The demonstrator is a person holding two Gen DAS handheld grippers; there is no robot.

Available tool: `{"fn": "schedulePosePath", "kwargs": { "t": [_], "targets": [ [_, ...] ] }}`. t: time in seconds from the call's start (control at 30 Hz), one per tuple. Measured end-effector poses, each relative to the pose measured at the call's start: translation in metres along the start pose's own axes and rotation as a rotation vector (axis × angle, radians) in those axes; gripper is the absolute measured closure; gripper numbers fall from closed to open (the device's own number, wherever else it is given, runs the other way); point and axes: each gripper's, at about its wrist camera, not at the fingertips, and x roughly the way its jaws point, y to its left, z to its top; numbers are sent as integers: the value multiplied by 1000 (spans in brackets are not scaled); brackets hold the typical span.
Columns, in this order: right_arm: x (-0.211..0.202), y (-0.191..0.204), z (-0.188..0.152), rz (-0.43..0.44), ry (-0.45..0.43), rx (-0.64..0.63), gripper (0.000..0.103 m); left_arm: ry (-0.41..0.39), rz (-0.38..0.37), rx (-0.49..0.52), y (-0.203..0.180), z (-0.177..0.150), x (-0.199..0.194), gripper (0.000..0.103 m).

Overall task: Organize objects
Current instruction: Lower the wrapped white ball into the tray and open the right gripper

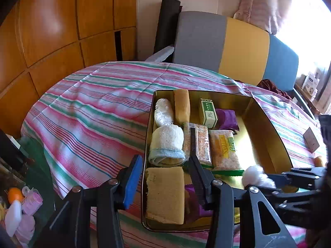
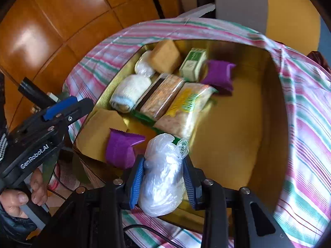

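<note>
A gold tin box [image 1: 269, 136] lies on a striped bedspread. Inside it are a tan sponge [image 1: 164, 194], a rolled white cloth [image 1: 166, 142], two snack packs [image 1: 224, 148], a green carton [image 1: 208, 112] and purple packets [image 2: 122, 150]. My left gripper [image 1: 165, 181] stands open over the box's near left corner, one finger outside the wall, and the sponge below it is untouched. My right gripper [image 2: 163, 162] is shut on a white bundle in clear plastic [image 2: 163, 175], held above the box's near edge. That bundle [image 1: 256, 177] also shows at the right of the left wrist view.
The far right half of the box floor [image 2: 231, 124] is bare. A wooden wardrobe [image 1: 51, 31] stands to the left and a grey, yellow and blue cushion [image 1: 227, 45] behind the bed. A card [image 1: 311, 139] lies on the bedspread [image 1: 93, 107]. A hand [image 2: 20, 196] holds the left gripper [image 2: 60, 111].
</note>
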Motion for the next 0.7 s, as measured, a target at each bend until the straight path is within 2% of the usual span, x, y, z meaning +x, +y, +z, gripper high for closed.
{"fn": "schedulePosePath", "kwargs": {
  "t": [0.2, 0.3, 0.53, 0.7],
  "targets": [
    [21, 7, -1, -9, 37, -8, 65, -4, 8, 13, -2, -4, 1, 49],
    [26, 8, -5, 2, 43, -1, 60, -13, 14, 21, -3, -4, -1, 48],
    [6, 4, -10, 17, -21, 24, 57, -46, 29, 42, -7, -1, -7, 46],
    [-15, 1, -14, -5, -72, 46, 57, -60, 30, 53, -9, 1, -12, 45]
  ]
}}
